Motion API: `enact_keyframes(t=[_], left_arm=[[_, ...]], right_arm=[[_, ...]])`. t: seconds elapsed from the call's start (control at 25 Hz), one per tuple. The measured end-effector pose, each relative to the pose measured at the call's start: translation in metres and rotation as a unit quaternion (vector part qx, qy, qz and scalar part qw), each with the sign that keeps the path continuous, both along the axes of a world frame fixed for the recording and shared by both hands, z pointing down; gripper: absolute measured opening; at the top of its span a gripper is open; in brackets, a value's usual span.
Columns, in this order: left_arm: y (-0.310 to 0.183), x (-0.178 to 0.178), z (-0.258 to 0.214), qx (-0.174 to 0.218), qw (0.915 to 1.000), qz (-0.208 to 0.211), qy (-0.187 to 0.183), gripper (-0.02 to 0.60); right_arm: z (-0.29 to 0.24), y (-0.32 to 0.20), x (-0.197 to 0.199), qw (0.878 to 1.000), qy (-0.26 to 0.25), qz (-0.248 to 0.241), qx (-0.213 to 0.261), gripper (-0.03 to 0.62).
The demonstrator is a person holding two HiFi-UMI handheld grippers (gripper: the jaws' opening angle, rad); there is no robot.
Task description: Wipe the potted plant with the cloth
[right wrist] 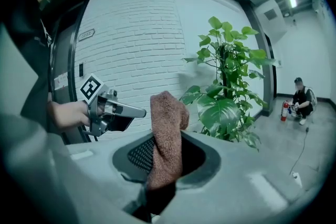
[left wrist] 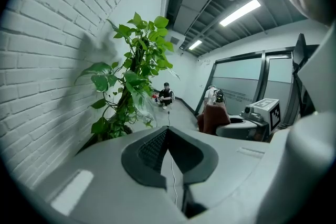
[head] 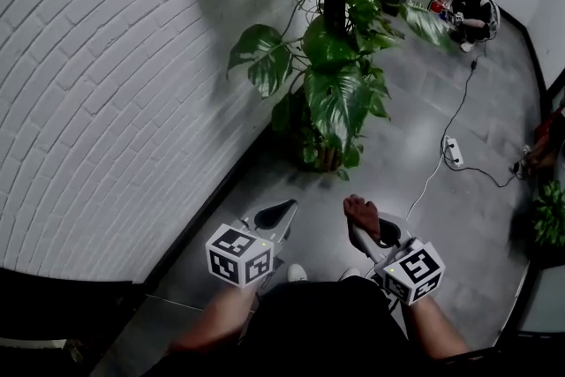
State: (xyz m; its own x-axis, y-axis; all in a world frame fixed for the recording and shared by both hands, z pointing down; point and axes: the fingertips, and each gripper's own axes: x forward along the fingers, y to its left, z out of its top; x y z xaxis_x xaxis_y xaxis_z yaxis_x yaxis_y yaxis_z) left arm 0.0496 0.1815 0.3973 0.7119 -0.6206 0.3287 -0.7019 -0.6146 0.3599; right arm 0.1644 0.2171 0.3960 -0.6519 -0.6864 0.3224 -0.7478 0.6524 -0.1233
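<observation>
While the right hand-held gripper (right wrist: 164,168) clamps the cloth (right wrist: 167,123), rough wiping could tear the plant (head: 340,93) leaves; the left hand-held gripper (left wrist: 168,153) is closed, empty.

2 tongs in all: left tongs (head: 277,213) & right tongs (head: 364,230), each w/ 1 marker cube, so 2 cubes, left cube (head: 238,256) & right cube (head: 415,272). 1 cloth (head: 360,209); 2 plants, i.e. 1 big potted plant (head: 335,93) & 1 small plant (head: 549,221). Also 1 seated person (head: 470,9), 1 power strip (head: 453,153), 1 red canister (right wrist: 284,110), 2 ceiling light strips: near strip (left wrist: 240,12), far strip (left wrist: 195,45).
</observation>
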Motion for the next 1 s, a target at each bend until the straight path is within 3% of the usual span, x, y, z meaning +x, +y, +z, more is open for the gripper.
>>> enact_keyframes(t=[0.28, 1.0], left_arm=[[0.011, 0.000, 0.000, 0.000, 0.9999, -0.010, -0.002, 0.014], [0.013, -0.001, -0.011, 0.011, 0.9999, -0.007, -0.008, 0.014]], right_arm=[[0.003, 0.006, -0.004, 1.000, 0.006, -0.021, -0.002, 0.067], [0.001, 0.005, -0.001, 1.000, -0.003, -0.015, -0.003, 0.066]])
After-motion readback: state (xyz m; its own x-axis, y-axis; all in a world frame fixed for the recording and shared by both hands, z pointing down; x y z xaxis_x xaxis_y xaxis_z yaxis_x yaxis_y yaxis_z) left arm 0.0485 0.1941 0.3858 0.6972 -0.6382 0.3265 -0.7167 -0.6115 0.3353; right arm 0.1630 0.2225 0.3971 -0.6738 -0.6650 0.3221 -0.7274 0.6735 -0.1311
